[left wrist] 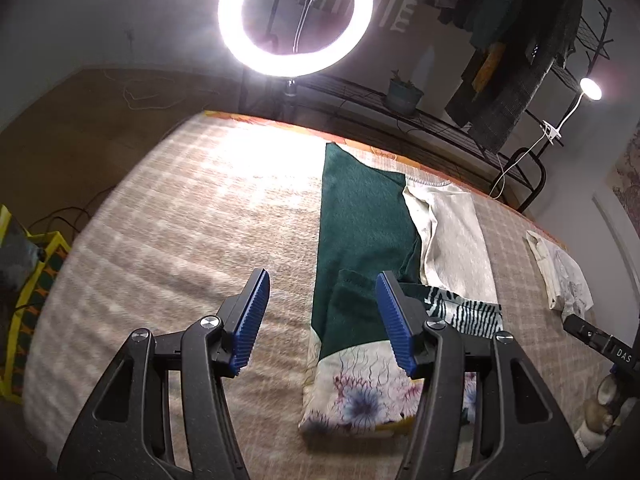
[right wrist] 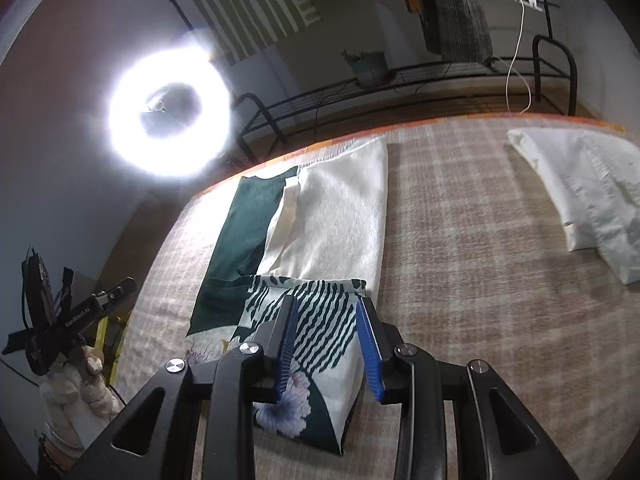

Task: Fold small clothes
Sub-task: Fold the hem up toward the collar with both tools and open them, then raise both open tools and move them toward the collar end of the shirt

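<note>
A long garment of dark green (left wrist: 360, 216), cream (left wrist: 452, 236) and floral print (left wrist: 360, 396) panels lies flat lengthwise on the checked bedspread (left wrist: 180, 240). It also shows in the right wrist view (right wrist: 332, 224), with a zebra-striped part (right wrist: 324, 320) folded over its near end. My left gripper (left wrist: 324, 320) is open and empty, hovering above the garment's near left edge. My right gripper (right wrist: 326, 344) is open and empty, above the striped and floral near end. A second white garment (right wrist: 592, 200) lies folded to the right, and shows in the left wrist view (left wrist: 560, 272).
A bright ring light (left wrist: 296, 16) stands beyond the bed's far edge. A black metal rack (left wrist: 440, 124) with a potted plant (left wrist: 402, 94) and hanging clothes (left wrist: 512, 60) runs behind the bed. A yellow patterned bag (left wrist: 28, 292) sits on the floor at left.
</note>
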Demonstrator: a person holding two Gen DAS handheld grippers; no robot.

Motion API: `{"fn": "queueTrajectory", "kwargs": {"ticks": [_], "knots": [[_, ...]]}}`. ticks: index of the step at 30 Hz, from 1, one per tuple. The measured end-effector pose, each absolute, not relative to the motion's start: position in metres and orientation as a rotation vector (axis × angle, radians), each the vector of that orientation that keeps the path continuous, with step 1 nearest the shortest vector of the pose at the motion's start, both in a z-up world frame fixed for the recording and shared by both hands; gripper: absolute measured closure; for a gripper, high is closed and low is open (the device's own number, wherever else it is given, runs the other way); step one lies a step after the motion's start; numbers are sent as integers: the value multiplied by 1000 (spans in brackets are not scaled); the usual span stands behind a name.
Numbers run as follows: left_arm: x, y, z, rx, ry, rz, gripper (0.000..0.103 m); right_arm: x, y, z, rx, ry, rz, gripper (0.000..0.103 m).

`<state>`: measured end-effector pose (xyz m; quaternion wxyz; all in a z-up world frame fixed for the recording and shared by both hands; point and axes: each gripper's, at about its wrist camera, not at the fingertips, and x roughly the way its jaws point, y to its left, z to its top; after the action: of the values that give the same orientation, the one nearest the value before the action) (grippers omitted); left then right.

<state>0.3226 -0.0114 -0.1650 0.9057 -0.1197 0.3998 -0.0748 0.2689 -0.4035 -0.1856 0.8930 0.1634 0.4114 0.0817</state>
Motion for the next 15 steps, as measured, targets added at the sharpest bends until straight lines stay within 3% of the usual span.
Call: {"fn": "queueTrajectory", "kwargs": {"ticks": [9, 15], "knots": [[284, -16, -119, -211, 775, -229, 46, 220, -391, -130, 205, 816, 130, 69], [257, -5, -91, -260, 753, -263, 46, 178, -385, -96, 116, 767, 88, 59]]}}
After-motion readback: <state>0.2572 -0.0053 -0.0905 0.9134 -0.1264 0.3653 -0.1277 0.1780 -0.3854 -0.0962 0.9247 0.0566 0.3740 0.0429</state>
